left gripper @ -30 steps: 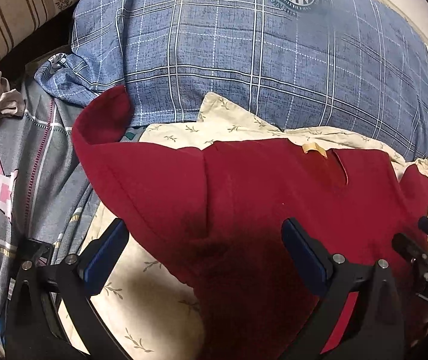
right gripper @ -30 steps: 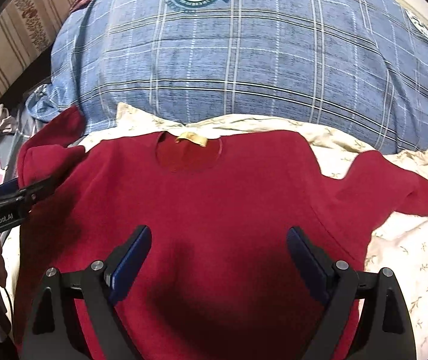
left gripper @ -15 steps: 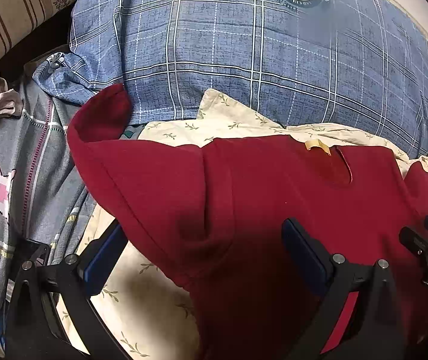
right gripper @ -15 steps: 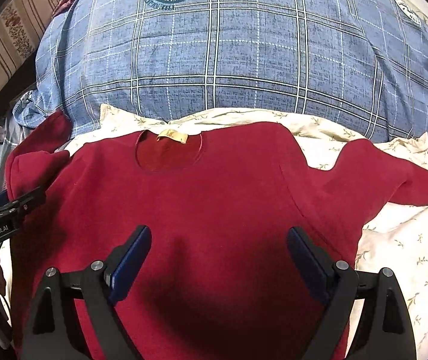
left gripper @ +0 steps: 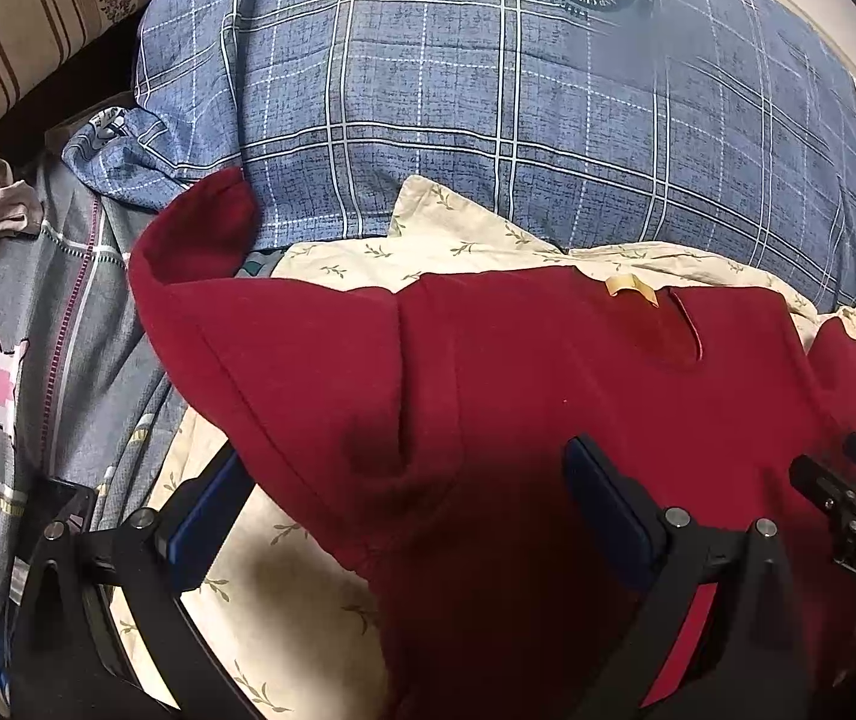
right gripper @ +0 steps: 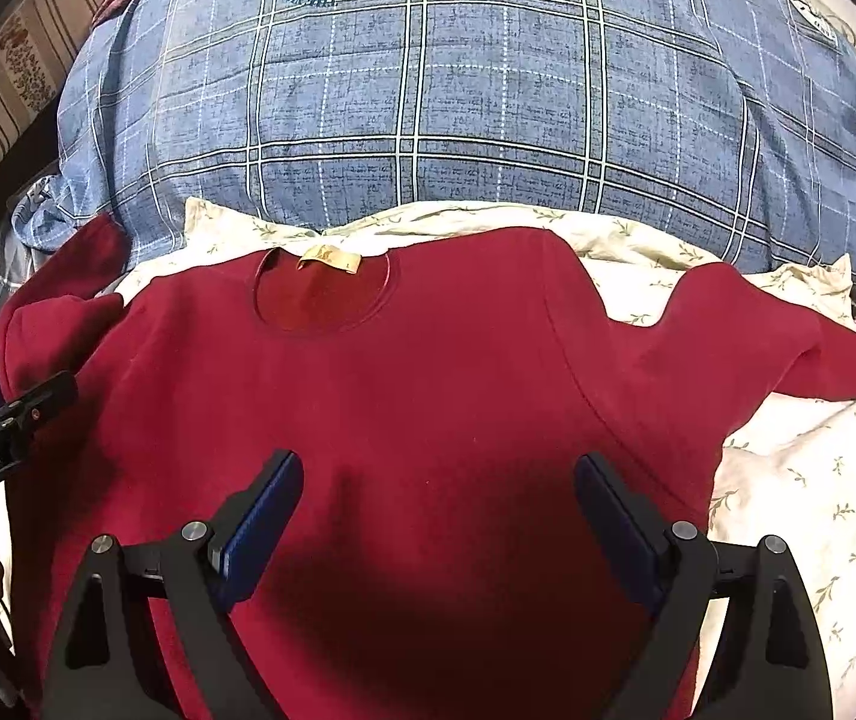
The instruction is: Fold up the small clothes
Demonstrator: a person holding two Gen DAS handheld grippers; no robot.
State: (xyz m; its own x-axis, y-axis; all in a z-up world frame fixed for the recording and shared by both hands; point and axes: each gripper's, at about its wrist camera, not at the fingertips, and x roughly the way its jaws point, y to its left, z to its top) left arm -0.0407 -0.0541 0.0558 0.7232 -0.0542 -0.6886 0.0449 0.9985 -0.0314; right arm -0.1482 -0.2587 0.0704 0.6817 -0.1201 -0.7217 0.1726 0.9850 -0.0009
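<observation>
Red sweater [right gripper: 428,408] lies flat on the floral sheet [right gripper: 800,492], plaid pillow [right gripper: 458,108] behind it; both grippers' fingers spread wide, empty: left gripper [left gripper: 404,498], right gripper [right gripper: 437,504].

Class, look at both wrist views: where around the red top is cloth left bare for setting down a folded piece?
Bare floral sheet lies right of the red top, below its spread sleeve. A smaller patch shows by the left tool. The plaid pillow crowds the collar side.
</observation>
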